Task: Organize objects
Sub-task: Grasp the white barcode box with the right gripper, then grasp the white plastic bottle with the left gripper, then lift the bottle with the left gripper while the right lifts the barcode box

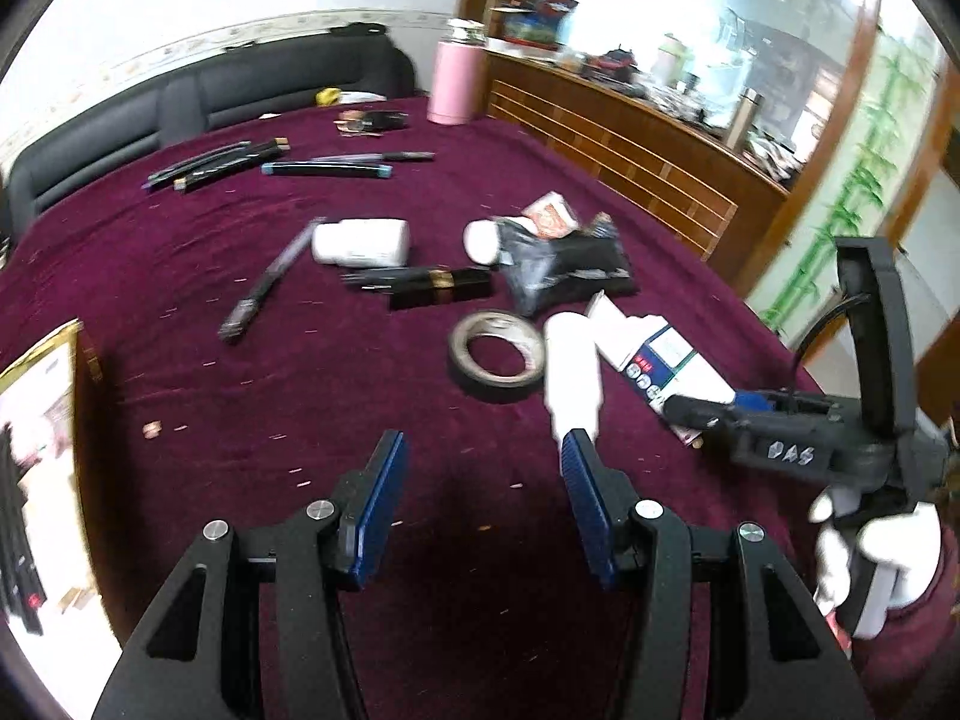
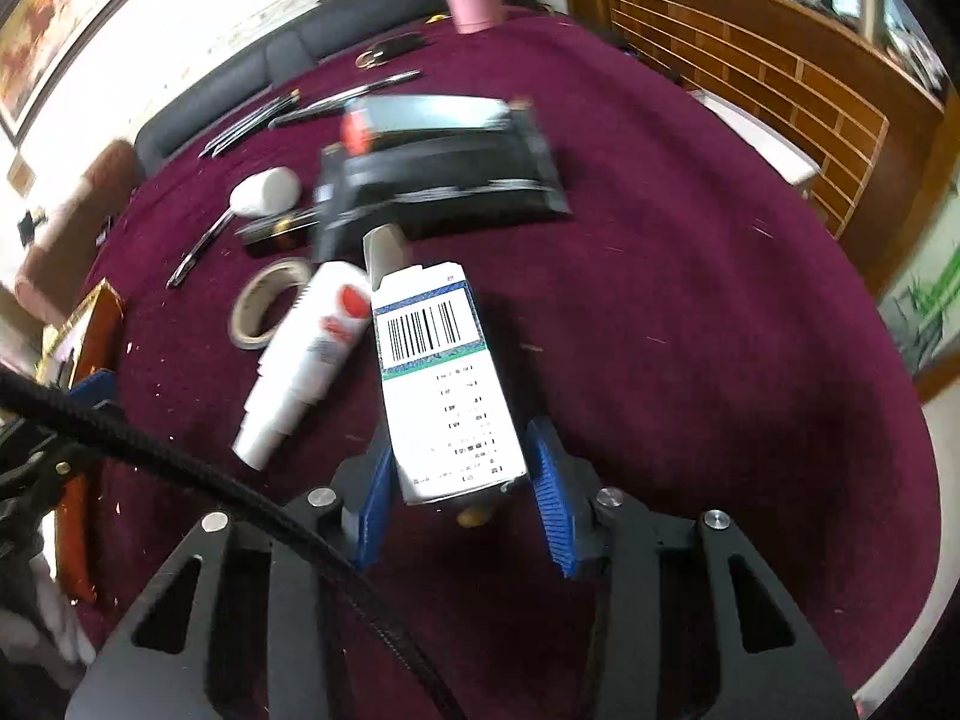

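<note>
Counting 1 tape roll (image 1: 497, 355) — 2 pill bottles (image 1: 360, 242), 1 box (image 2: 447, 384).

Not much you're going to be able to read here. The right gripper (image 1: 696, 411) is showing white marks on its dark body that look like "DAS". The white box (image 2: 447, 384) is showing you a barcode near its top, with rows of small print under it that are blurring out. The white tube (image 2: 312, 354) is carrying a red logo, too smeared to read.
</note>
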A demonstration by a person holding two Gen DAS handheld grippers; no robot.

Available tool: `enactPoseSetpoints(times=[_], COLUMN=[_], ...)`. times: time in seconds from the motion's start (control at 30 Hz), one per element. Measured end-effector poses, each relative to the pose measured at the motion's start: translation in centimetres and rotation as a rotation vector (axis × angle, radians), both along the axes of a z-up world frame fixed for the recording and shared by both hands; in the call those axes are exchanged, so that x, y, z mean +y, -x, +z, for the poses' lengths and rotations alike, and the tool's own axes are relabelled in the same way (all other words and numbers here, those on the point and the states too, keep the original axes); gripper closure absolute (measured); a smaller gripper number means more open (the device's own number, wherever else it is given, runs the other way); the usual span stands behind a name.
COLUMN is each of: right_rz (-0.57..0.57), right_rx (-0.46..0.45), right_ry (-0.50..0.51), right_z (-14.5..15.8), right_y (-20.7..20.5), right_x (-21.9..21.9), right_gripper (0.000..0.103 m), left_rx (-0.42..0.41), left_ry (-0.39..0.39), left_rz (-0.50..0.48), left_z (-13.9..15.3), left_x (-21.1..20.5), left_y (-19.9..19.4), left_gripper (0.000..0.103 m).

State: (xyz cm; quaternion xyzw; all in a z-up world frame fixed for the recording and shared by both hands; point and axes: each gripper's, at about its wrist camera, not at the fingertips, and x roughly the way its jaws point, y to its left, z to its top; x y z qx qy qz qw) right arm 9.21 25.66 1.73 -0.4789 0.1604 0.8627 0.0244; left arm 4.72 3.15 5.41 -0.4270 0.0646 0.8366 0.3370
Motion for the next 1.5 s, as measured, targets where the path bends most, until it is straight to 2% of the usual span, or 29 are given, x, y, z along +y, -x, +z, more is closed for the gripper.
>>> enactPoseSetpoints(times=[0.07, 0.2, 0.37, 0.53, 0.7, 0.83, 0.93, 1.2, 1.4, 1.43, 1.5], right_rz=[0.014, 0.058, 0.069, 0.068, 0.078, 0.072, 0.075, 0.098, 0.078, 0.078, 0.065], right_rx=[0.009, 0.017, 0.04, 0.047, 0.039, 0.044, 0.03, 0.006, -0.007, 0.001, 0.003], right_ry=[0.031, -0.008, 0.021, 0.046, 0.029, 0.005, -0.02, -0.044, -0.048, -0.056, -0.043], right_z=[0.0, 0.5, 0.9, 0.6, 0.7, 1.2, 1.0, 0.6, 0.2, 0.2, 0.5], right_y=[-0.5, -0.6, -1.0, -0.4, 0.3, 1.2, 2.5, 3.7, 4.9, 4.9, 4.6], right_x=[1.0, 0.6, 1.1, 1.7, 1.5, 1.8, 1.7, 1.3, 0.8, 0.6, 0.9], right_gripper=[0.064, 0.064, 0.064, 0.064, 0.064, 0.064, 0.064, 0.06, 0.057, 0.062, 0.065], left_rx=[-0.013, -0.013, -0.017, -0.018, -0.022, -0.055, -0.036, -0.053, -0.078, -0.079, -0.083], left_ry=[0.015, 0.066, 0.134, 0.173, 0.203, 0.145, 0.146, 0.116, 0.049, 0.041, 0.017], left_rz=[-0.037, -0.098, -0.134, -0.186, -0.234, -0.215, -0.186, -0.157, -0.111, -0.103, -0.086], left_z=[-0.8, -1.9, -2.8, -3.4, -4.0, -4.1, -4.2, -3.9, -3.1, -2.9, -2.5], left_x=[1.9, 5.3, 8.0, 10.1, 12.2, 12.4, 12.1, 9.9, 7.0, 6.5, 5.2], left_y=[0.1, 0.0, 0.1, 0.5, 1.4, 2.9, 3.0, 2.3, 1.3, 1.1, 0.5], left_gripper=[0.056, 0.057, 0.057, 0.067, 0.069, 0.07, 0.079, 0.079, 0.079, 0.079, 0.079])
